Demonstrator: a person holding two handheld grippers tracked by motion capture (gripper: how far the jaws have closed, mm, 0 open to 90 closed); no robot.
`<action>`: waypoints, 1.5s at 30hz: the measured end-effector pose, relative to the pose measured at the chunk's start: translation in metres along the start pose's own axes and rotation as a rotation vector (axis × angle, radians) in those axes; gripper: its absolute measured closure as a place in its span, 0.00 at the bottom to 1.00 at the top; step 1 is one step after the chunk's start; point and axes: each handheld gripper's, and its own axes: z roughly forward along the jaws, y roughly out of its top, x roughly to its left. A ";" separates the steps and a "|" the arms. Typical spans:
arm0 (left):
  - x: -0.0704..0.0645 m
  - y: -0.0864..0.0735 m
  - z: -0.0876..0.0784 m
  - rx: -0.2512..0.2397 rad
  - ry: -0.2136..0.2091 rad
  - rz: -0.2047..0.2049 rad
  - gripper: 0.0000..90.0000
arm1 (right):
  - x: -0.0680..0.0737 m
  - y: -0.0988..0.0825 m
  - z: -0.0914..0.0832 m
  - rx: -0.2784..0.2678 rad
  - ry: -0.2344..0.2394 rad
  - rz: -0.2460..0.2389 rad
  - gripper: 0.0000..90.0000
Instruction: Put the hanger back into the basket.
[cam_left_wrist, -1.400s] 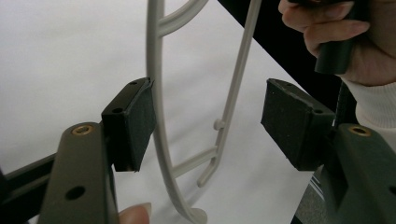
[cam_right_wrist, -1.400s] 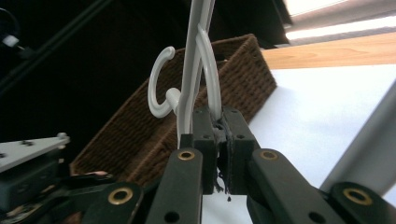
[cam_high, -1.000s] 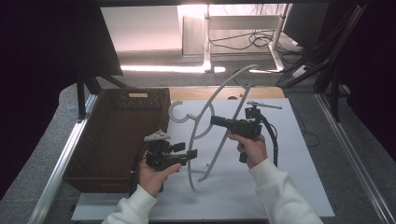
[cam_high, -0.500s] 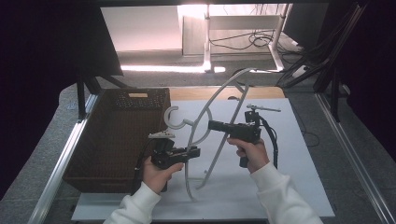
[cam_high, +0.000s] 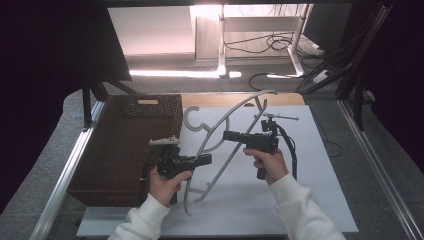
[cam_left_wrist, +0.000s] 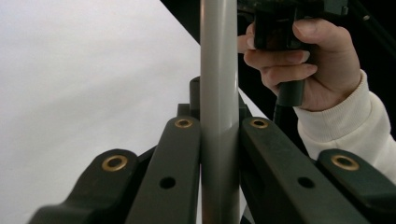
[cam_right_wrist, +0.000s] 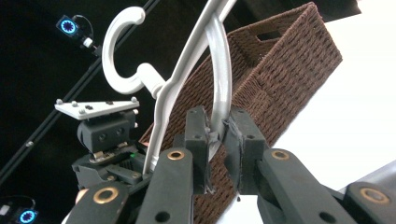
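Both hands sit a little lower and nearer the bottom of the frame than a second ago, and the grey hanger (cam_high: 227, 131) has tipped with them, its hook now nearer the basket's corner. It is held off the white surface (cam_high: 320, 200), slanting from lower centre to upper right in the high view. The left gripper (cam_high: 204, 160), at lower centre-left beside the brown wicker basket (cam_high: 125, 150), has its fingers (cam_left_wrist: 180, 158) clamped on a straight grey bar of the hanger, which runs vertically between them in the left gripper view. The right gripper (cam_high: 226, 134), at centre, has its fingers (cam_right_wrist: 196, 140) pinched tight on a curved white-grey inner bar, seen in the right gripper view with the hook (cam_right_wrist: 122, 51) at upper left and the basket behind.
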 end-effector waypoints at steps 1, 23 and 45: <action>0.000 0.000 0.000 -0.001 0.001 0.000 0.98 | 0.000 0.000 0.000 0.001 0.003 0.003 0.87; -0.009 0.011 -0.022 0.004 0.071 0.083 0.98 | 0.017 -0.007 -0.028 0.024 -0.081 -0.155 0.61; -0.020 0.044 -0.094 0.037 0.315 0.234 0.98 | -0.014 -0.034 -0.086 0.048 -0.253 -0.153 0.59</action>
